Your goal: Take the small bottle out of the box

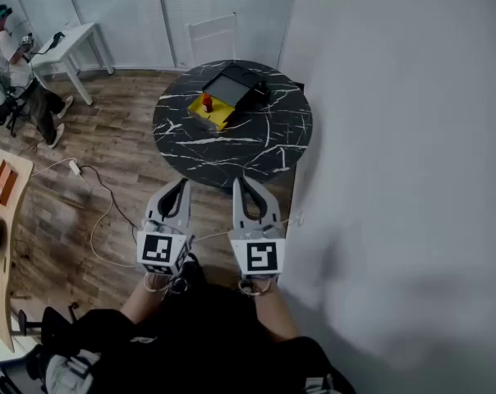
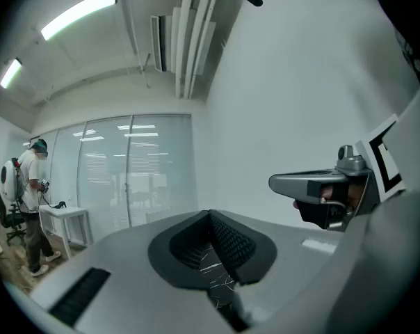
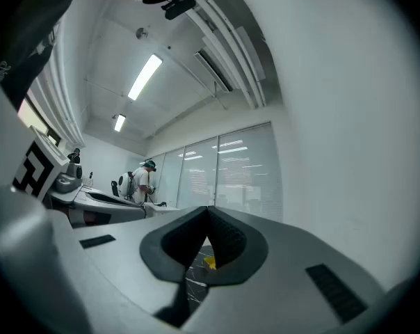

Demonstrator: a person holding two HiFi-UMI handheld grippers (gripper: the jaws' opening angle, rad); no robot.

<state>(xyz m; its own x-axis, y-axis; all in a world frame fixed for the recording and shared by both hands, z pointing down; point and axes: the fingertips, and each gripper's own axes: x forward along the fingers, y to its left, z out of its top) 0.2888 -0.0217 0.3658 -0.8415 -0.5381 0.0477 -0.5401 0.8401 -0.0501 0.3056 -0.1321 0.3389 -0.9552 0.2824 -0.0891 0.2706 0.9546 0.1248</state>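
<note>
The person is holding two grippers close to the body, side by side, both pointing forward over a wooden floor (image 1: 92,138). The left gripper (image 1: 181,182) is keeping its jaws pressed together with nothing between them. The right gripper (image 1: 241,180) is also holding its jaws closed and empty. Both are sitting well short of the table.

A white cable (image 1: 100,199) is trailing across the floor to the left of the grippers. Ahead, a round black table (image 1: 264,146) with white veining is standing against a pale wall (image 1: 396,138) on the right.

Near the far side of the tabletop, a yellow box (image 1: 219,115) is lying open to the ceiling. A small red bottle (image 1: 207,103) is standing upright at its left end, long axis vertical and top pointing up. It is too small to tell more. A dark flat case (image 1: 231,87) is resting just behind the box, touching it.

Beyond the table a white chair (image 1: 212,35) is facing it. Far off to the left, another person (image 1: 10,64) is standing beside a white desk (image 1: 67,43).
</note>
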